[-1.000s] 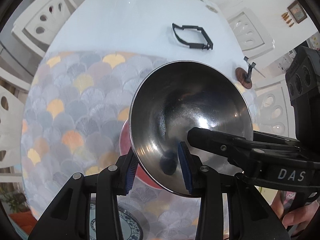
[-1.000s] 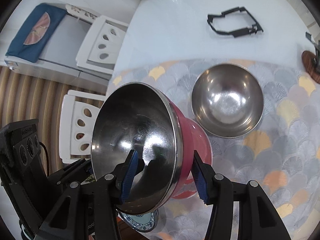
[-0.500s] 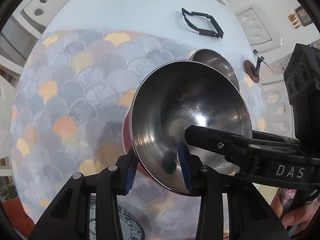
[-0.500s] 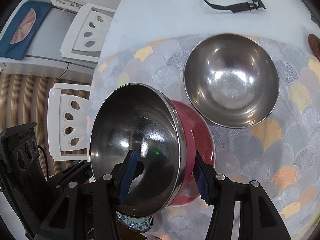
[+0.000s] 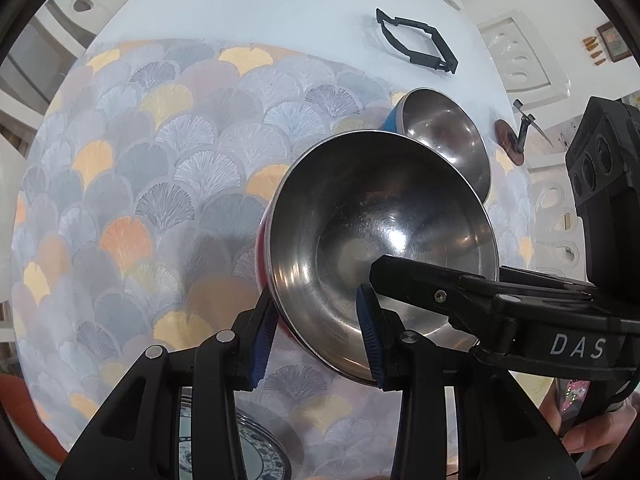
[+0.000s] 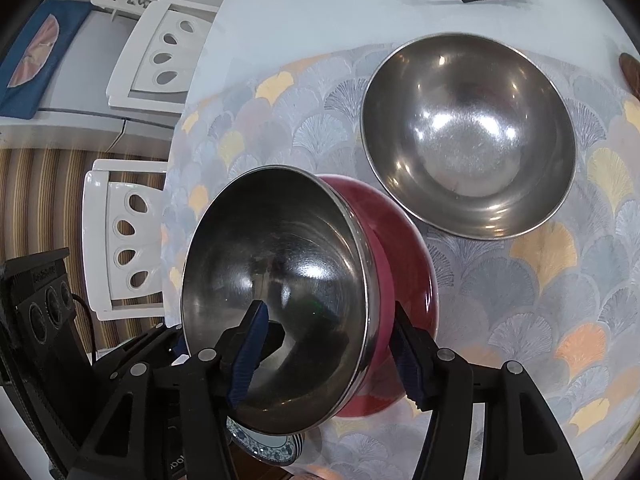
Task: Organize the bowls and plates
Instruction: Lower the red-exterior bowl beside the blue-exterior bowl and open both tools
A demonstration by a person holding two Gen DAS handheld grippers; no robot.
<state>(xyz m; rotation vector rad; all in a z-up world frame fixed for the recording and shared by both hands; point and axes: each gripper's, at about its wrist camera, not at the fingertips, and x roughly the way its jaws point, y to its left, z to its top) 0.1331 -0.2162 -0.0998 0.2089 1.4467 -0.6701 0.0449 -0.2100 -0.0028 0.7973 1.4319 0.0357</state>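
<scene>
- Your left gripper [image 5: 318, 334] has the red-outside steel bowl [image 5: 380, 240] by its rim at about seven o'clock: one blue pad presses the red outer wall, the other the steel inside. The jaws stand narrow, and the grip looks firm.
- Your right gripper [image 6: 328, 364] straddles the same bowl's rim on the opposite side. Its jaws have just been opening. In the right wrist view the outer pad stands just clear of the red wall, and the inner pad hangs inside the bowl, apparently free of the steel, so this hand seems to have let go.
- The bowl sits tilted, low over the scallop-patterned cloth [image 5: 160, 200]. You cannot tell from either view whether its base touches the cloth yet.
- The second steel bowl [image 6: 468, 136], blue on the outside in the left wrist view, stands upright on the cloth at about one o'clock from the held bowl, close beside it but apart.
- A patterned plate [image 6: 268, 446] peeks out under the held bowl at six o'clock, at the table's near edge.
- By my judgement you are in the step of setting the red bowl down or handing it over to one gripper, likely ahead of nesting the two bowls.
- Next, draw the right gripper back off the rim without knocking it, keep the left grip steady, and level the bowl before you lower or move it.
</scene>
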